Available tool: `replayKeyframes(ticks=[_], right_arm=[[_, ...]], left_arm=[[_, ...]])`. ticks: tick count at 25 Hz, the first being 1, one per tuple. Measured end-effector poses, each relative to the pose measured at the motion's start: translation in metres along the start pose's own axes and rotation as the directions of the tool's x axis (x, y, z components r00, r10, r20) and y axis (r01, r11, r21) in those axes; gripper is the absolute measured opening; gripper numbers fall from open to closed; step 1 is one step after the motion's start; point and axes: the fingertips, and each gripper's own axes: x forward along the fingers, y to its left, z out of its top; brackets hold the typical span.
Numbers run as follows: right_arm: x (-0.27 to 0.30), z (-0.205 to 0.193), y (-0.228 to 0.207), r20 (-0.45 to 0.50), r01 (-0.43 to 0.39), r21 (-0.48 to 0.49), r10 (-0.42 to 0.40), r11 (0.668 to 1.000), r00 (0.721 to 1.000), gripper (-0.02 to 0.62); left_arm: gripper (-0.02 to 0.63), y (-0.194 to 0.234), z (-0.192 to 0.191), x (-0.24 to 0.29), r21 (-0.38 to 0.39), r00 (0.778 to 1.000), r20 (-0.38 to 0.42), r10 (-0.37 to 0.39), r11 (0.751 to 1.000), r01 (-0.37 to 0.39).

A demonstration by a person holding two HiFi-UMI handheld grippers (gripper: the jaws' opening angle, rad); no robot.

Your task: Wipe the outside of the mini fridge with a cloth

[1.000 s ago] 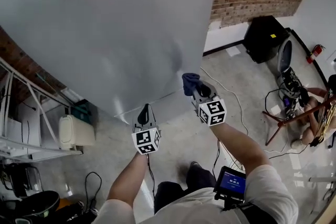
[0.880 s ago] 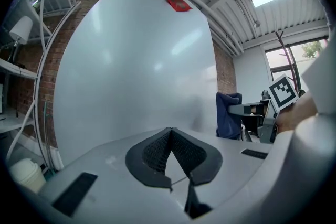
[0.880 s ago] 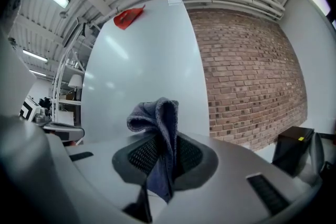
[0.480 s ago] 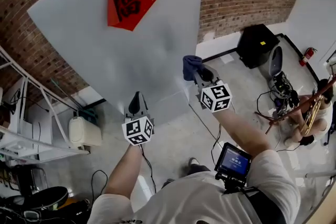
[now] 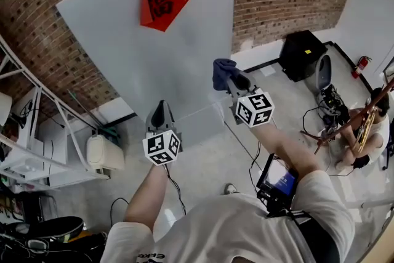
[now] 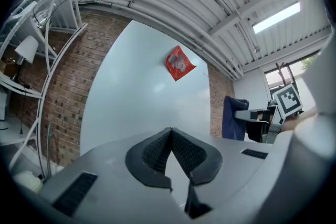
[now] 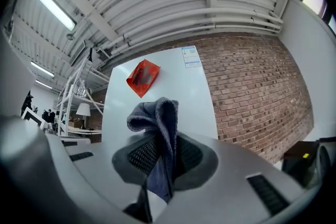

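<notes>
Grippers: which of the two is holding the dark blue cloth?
The right gripper: its jaws are clamped on the dark blue cloth, which bunches up above them. The left gripper has its jaws shut on nothing.

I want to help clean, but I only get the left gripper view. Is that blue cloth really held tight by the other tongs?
Observer: Yes. The right gripper view shows the right gripper shut on the cloth, with a fold sticking up above the tongs.
Operator: Is anything on the floor beside the fridge?
Observer: The head view shows a black box on the floor to the right of the fridge.
Operator: Is anything stuck on the door besides the red paper?
Observer: Yes, a small white label at the door's top right corner.
</notes>
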Motion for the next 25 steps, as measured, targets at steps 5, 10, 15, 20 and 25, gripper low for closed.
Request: replayKeyframes(ticks=[5, 10, 15, 20, 25], right_arm=[[-0.005, 0.008, 0.014, 0.010, -0.007, 0.008, 0.007, 1.000, 1.000, 0.058], [-0.007, 0.010, 0.022, 0.006, -0.013, 0.007, 0.012, 1.000, 1.000, 0.058], [-0.012, 0.005, 0.019, -0.013, -0.004, 0.011, 0.004, 1.000, 1.000, 0.058], [-0.019, 0.005, 0.010, -0.021, 0.006, 0.016, -0.005, 1.000, 1.000, 0.058], [-0.027, 0.004, 0.006, -0.020, 0.012, 0.011, -0.012, 1.000, 1.000, 0.058]], left_arm=[[0.003, -0.004, 0.003, -0.007, 0.008, 1.000, -0.001, -0.019, 1.000, 0.019], [0.003, -0.005, 0.010, -0.011, 0.010, 1.000, 0.006, -0.026, 1.000, 0.026], [0.003, -0.012, 0.014, -0.011, 0.009, 0.999, 0.010, -0.036, 0.999, 0.036], [0.003, -0.024, 0.016, -0.009, 0.008, 0.999, 0.012, -0.045, 0.999, 0.045], [0.003, -0.032, 0.016, -0.012, 0.009, 0.999, 0.019, -0.050, 0.999, 0.050]])
